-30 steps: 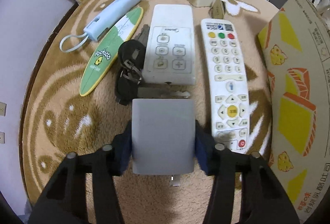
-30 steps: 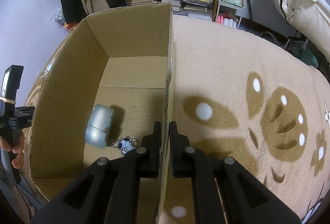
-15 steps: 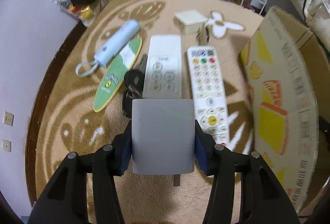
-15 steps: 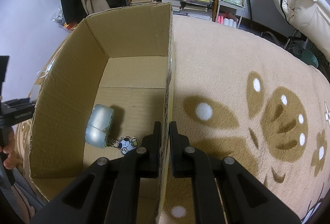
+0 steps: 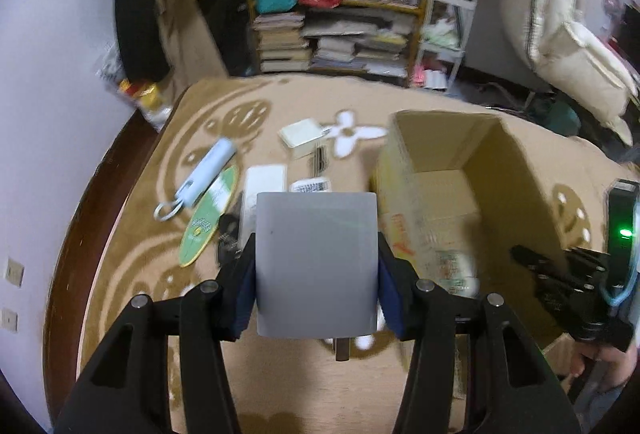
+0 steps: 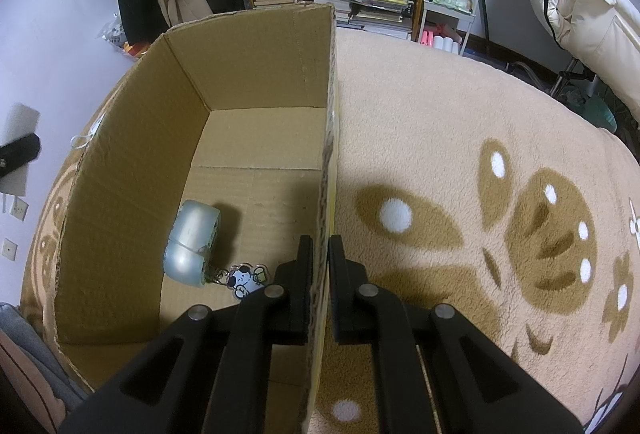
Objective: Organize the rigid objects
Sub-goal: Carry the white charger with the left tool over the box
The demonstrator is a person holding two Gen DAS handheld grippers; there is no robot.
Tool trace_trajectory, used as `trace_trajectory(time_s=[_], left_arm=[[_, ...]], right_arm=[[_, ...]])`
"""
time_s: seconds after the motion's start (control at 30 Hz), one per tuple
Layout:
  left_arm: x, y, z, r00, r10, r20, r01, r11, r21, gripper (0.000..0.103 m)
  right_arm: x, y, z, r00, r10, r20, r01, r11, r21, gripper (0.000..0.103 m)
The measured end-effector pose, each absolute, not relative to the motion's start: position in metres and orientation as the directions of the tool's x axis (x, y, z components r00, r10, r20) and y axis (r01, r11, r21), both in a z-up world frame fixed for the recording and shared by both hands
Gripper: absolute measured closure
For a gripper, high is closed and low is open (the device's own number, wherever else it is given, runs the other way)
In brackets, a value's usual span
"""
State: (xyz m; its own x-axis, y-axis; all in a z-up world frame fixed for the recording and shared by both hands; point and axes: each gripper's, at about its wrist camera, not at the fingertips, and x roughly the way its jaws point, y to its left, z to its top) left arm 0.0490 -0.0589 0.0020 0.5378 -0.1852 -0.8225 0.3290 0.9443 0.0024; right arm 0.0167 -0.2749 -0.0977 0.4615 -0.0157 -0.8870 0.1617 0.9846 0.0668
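From the left wrist view, the left tool (image 5: 316,270) is holding a flat grey block (image 5: 316,266) between its blue pads, jaws standing about half apart and pressing on both of the block's sides; compared with a second ago, the whole view is lifting and swinging toward the cardboard box (image 5: 440,194), so the rug's (image 5: 280,386) row of leftover things is now sitting small behind the block: the pale blue stick with a loop (image 5: 204,174), the green surfboard tag (image 5: 208,222), the keys (image 5: 228,234), two white remotes mostly hidden, and the small white box (image 5: 300,134) nearer the rug's far edge; the box's open top is now showing at the right, where earlier only its printed outer wall was visible; the right tool's black body (image 5: 568,274) is also appearing at the box's near right side.

From the right wrist view, the right tool (image 6: 320,254) is staying clamped on the box's right wall (image 6: 326,154), jaws nearly together with only the cardboard between them, nothing having shifted here; inside, a pale blue mouse-like case (image 6: 192,242) and its cartoon keychain (image 6: 244,278) are lying on the box floor at the near left; a grey blur at the left edge is probably the block arriving.

By my reading, the block is off the rug and heading for the box, with the drop not yet made.
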Motion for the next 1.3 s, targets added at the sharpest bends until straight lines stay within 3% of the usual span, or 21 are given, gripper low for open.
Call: trace_trajectory(time_s=[0.47,0.83,1.3], left_arm=[[0.016,-0.132,-0.006,0.502,-0.245,-0.83,0.506,0.861,0.052,0.052],[0.006,-0.163,-0.033,0.49,-0.188,-0.851,0.541,0.832,0.128,0.052],[0.018,-0.165,-0.046,0.428,-0.217,-0.877,0.547,0.835,0.06,0.052]], right_arm=[[0.016,-0.275,-0.098,0.461,-0.016,-0.887,0.161,0.985,0.067,0.095],[0.016,-0.274,-0.099,0.461,-0.018,-0.887,0.158,0.985,0.062,0.094],[0.017,-0.275,-0.098,0.46,-0.011,-0.888,0.159,0.985,0.07,0.094]])
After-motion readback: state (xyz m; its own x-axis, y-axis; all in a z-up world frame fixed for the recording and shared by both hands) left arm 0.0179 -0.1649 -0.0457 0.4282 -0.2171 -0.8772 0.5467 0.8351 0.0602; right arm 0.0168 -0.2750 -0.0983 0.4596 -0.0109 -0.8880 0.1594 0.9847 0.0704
